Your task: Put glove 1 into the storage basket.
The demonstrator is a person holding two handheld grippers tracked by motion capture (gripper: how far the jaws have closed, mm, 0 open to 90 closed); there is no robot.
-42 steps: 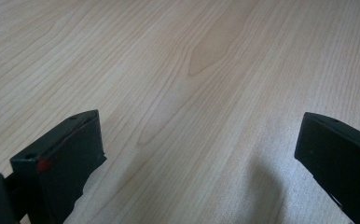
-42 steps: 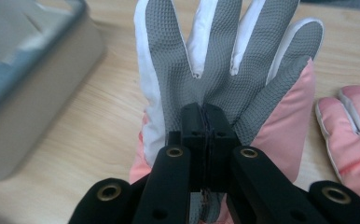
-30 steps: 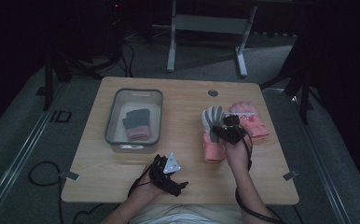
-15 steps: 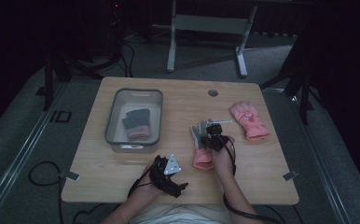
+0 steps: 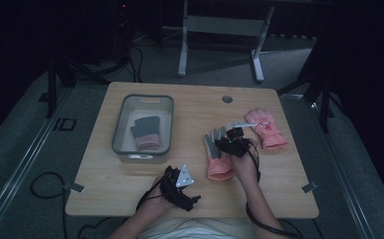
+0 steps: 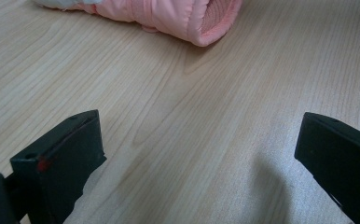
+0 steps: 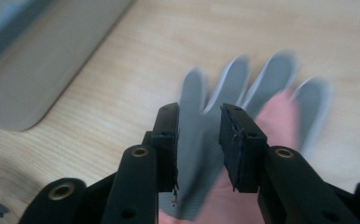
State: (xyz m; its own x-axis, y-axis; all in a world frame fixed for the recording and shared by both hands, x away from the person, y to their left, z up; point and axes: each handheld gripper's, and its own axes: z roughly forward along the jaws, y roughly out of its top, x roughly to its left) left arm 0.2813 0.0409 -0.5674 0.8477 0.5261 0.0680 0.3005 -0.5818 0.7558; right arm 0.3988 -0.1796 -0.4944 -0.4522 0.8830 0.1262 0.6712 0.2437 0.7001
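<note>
A pink glove with a grey palm lies palm up in the middle of the wooden table. My right gripper hovers just over its fingers; the jaws have just been opening and stand a little apart, with the grey palm below and none of it pinched. In the right gripper view the right gripper points at that palm. A second pink glove lies to the right. My left gripper rests open near the front edge. In the left gripper view the left gripper faces the pink cuff.
A grey bin stands at the left of the table with a grey and pink glove inside; its wall is close on the left in the right gripper view. A round hole sits near the far edge. Cables trail off the front edge.
My right gripper brought the grey-palmed glove from beside the other pink glove toward the middle, lowered it flat onto the table, and opened its jaws. The left gripper stayed put.
</note>
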